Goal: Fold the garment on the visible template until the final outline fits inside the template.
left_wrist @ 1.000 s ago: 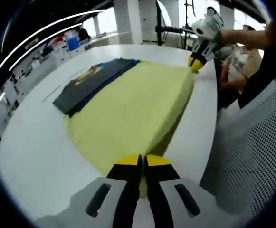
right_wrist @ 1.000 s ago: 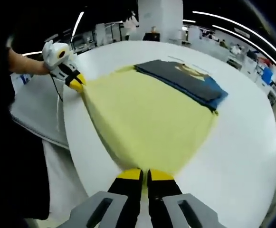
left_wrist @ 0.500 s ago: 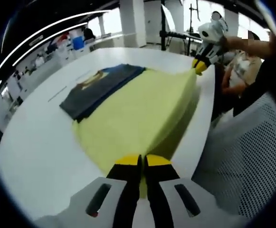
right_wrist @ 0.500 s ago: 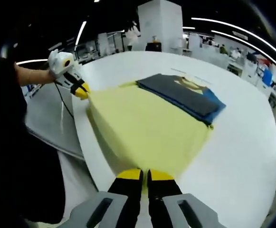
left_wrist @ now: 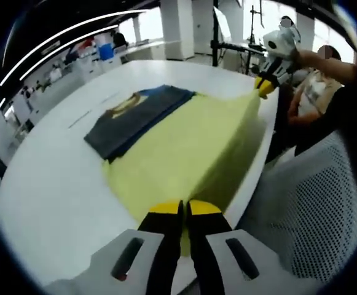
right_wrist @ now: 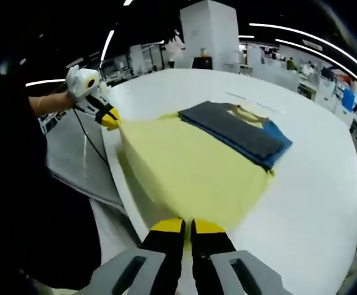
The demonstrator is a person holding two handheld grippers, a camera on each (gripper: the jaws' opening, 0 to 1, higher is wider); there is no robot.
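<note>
Left tongs point(left_wrist: 182, 209) of mine pinch shut on a corner of the yellow garment point(left_wrist: 184, 147), which stretches away across the white worktop point(left_wrist: 49, 184) to my right tongs point(left_wrist: 265, 86), clamped on its far corner. Beyond it lies a folded dark shirt point(left_wrist: 135, 114).

Right tongs point(right_wrist: 187, 226), seen from their own side, grip the near corner; the cloth hides the template, and its near edge hangs lifted.

Left hand-held gripper point(left_wrist: 184, 209) jaws pressed together, right hand-held gripper point(right_wrist: 187, 226) likewise
</note>
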